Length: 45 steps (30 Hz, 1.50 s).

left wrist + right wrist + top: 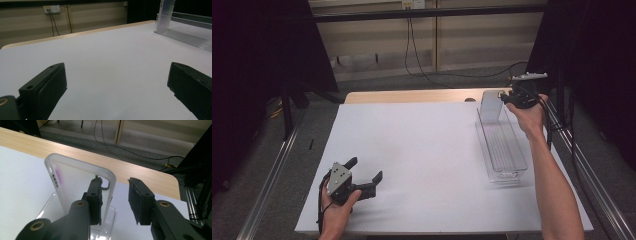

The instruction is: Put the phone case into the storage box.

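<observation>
At the upper right of the high view, the right hand-held gripper stands at the far end of a long clear tray, where a translucent phone case stands upright in the tray. In the right gripper view its jaws are partly open, apart from the phone case: one jaw lies just behind the case's edge, the other clear of it. At the lower left, the left hand-held gripper rests on the white bench, jaws wide open and empty.
</observation>
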Tool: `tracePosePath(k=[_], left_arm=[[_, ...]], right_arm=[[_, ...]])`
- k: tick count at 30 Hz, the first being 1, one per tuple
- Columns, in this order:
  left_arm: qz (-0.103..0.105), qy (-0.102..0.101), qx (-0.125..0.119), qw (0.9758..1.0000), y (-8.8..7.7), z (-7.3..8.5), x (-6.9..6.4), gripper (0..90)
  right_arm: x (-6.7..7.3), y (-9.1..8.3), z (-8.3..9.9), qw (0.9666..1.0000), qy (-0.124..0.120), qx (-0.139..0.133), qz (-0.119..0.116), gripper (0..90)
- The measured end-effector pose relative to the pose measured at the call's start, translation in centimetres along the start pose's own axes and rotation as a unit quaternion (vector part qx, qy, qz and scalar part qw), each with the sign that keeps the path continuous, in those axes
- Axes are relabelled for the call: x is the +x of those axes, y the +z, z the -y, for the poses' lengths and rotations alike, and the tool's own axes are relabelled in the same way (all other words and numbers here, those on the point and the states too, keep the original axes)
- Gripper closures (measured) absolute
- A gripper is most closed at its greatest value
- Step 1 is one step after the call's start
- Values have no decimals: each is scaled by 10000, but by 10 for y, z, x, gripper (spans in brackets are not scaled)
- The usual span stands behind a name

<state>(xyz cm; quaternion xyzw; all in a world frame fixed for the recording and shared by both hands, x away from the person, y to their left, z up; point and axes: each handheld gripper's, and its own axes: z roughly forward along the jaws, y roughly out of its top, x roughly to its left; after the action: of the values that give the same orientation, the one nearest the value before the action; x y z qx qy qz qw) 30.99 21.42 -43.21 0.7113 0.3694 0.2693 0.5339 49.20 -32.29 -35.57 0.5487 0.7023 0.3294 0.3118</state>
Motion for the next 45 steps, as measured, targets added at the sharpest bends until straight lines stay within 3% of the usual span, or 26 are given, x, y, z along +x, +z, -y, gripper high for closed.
tracePosePath(k=[10, 15, 25, 32, 42, 45], left_arm=[[-65, 10, -11, 10000, 2, -2, 1, 23], [-27, -26, -77, 10000, 9, -3, 2, 22], [-33, 42, -12, 10000, 11, -3, 1, 23], [-31, 16, -22, 10000, 11, -3, 1, 23], [-21, 0, -122, 9999, 2, -4, 2, 23], [-7, -9, -142, 9999, 1, -4, 3, 23]], right_arm=[[-2, -4, 4, 10000, 52, -26, -5, 541], [-1, -3, 8, 9998, 171, -44, -104, 420], [-1, -6, 14, 9996, 279, 16, 13, 157], [0, -8, 18, 9991, 399, -105, 14, 50], [8, -16, 19, 9974, 590, -420, -26, 89], [10, -18, 22, 9966, 682, -464, 63, 109]])
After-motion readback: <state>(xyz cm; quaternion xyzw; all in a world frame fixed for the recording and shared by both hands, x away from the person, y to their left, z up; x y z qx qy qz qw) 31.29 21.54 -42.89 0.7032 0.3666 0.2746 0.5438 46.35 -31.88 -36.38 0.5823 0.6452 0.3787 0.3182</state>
